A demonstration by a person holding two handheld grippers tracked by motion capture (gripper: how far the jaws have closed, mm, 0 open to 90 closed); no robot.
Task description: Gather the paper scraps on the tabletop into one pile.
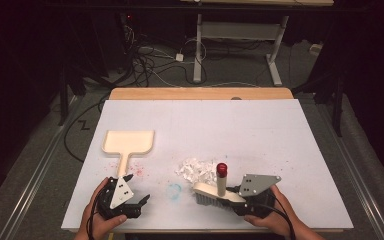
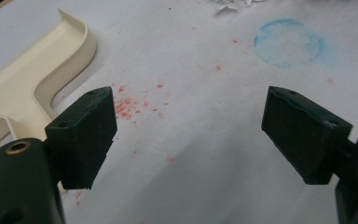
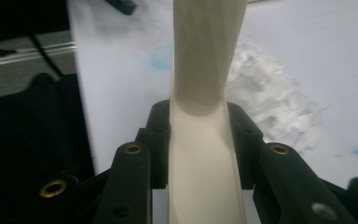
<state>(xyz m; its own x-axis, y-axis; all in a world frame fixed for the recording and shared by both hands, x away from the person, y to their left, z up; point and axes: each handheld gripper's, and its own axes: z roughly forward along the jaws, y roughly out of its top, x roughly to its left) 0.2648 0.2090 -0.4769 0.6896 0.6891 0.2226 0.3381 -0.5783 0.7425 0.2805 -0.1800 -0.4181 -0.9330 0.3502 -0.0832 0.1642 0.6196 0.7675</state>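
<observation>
Table (image 1: pixel 280 130): one, under a white sheet, wooden edge showing at the far side.
Dustpan (image 1: pixel 129 142): one, cream, lying flat on the left half, pan away from the person, handle pointing back at the left gripper. In the left gripper view its corner (image 2: pixel 51 60) sits just beyond the left jaw.
Brush (image 1: pixel 219 192): one, cream, at the near edge right of centre, bristles down on the sheet, its red-capped handle standing up. In the right gripper view the brush body (image 3: pixel 205 93) runs straight up between the jaws.
Grippers: two.
Left gripper (image 1: pixel 141 201): jaws wide apart and nothing between them, near the front edge, just short of the dustpan handle. The left gripper view (image 2: pixel 189 135) shows bare sheet between the pads.
Right gripper (image 1: pixel 237 199): clamped on the brush, both jaws pressed to its sides, seen close up in the right gripper view (image 3: pixel 200 140).
Hands: two, one round each gripper, coming in from the near edge.
Paper scraps (image 1: pixel 196 169): one white heap, just beyond the brush; too crumpled to count the pieces.
Blue ring (image 1: pixel 174 190): one faint smudge between the grippers.
Red specks (image 2: pixel 130 105): a scatter beside the dustpan handle, too many and too fine to count.
</observation>
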